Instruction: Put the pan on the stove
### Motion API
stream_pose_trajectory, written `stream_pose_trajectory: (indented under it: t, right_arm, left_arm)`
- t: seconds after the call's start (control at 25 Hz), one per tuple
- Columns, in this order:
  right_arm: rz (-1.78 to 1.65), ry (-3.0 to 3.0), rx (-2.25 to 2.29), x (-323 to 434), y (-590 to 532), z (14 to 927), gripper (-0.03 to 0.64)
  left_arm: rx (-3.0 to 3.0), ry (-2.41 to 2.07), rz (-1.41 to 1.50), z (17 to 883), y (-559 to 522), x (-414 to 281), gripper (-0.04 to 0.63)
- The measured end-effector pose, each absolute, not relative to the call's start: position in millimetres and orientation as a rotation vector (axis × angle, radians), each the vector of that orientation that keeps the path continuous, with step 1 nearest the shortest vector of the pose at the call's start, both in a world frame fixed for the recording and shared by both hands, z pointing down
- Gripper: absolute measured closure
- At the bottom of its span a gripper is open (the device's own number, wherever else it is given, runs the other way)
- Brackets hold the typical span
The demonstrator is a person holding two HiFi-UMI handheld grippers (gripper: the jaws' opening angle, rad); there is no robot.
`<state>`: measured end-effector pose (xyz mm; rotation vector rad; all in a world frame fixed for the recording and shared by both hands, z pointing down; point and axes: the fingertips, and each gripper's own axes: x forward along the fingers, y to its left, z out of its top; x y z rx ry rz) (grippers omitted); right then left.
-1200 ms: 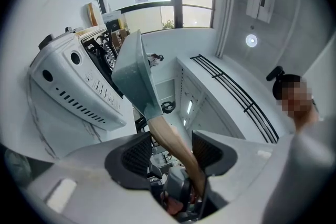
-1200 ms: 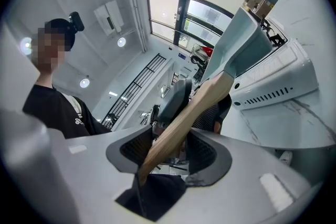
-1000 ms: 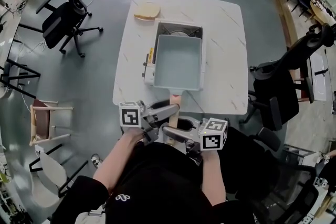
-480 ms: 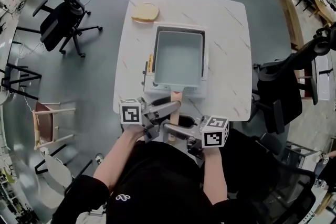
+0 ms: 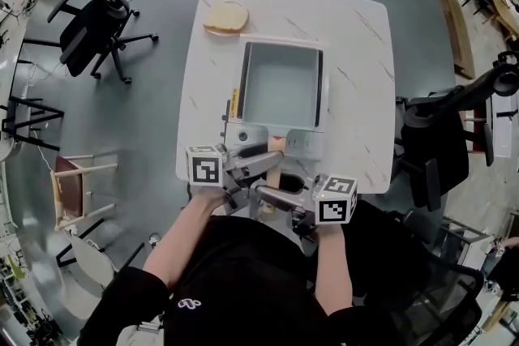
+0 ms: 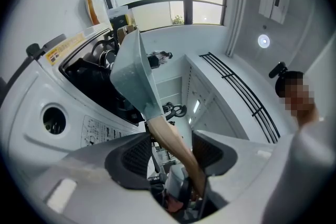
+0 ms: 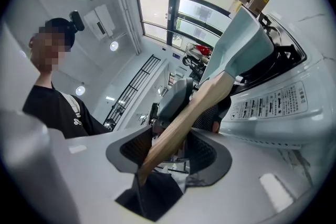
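Note:
A pale blue square pan [image 5: 281,89] sits over the white portable stove [image 5: 243,132] on the white table. Its wooden handle [image 5: 273,160] points toward me past the stove's front. My left gripper [image 5: 266,164] reaches in from the left and is shut on the handle. My right gripper [image 5: 261,193] comes from the right and is shut on the handle's near end. In the left gripper view the handle [image 6: 176,147] runs between the pads up to the pan [image 6: 134,73]. In the right gripper view the handle [image 7: 194,107] crosses the jaws slantwise toward the pan [image 7: 239,42].
A tan bread-like slice [image 5: 225,16] lies at the table's far left corner. The stove's knob panel [image 6: 52,120] faces me. Office chairs stand on the floor at the left [image 5: 101,20] and right [image 5: 442,142]. The table's near edge [image 5: 365,189] is just ahead of my hands.
Both grippers have moved away from me with the handle, and the pan has slid farther over the stove, covering the burner that showed at its far side.

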<state>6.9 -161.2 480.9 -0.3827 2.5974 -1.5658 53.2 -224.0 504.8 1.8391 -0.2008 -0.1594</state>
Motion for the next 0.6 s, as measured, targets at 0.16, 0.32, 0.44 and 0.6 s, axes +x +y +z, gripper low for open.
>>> stream_pose_trajectory:
  t: [0.16, 0.32, 0.44, 0.6]
  right_arm:
    - [-1.576, 2.591, -0.379, 8, -170, 483, 0.414]
    - [-1.584, 2.592, -0.375, 8, -176, 484, 0.414]
    - [-1.589, 2.590, -0.379, 9, -180, 486, 0.414]
    - [-1.595, 2.587, -0.383, 10, -185, 489, 0.413]
  left_arm:
    - [1.825, -0.208, -0.159, 508, -232, 54, 0.350]
    - [1.819, -0.208, -0.148, 510, -238, 53, 0.350]
    - [1.815, -0.205, -0.147, 511, -242, 55, 0.350]
    - [1.808, -0.205, -0.144, 514, -246, 57, 0.351]
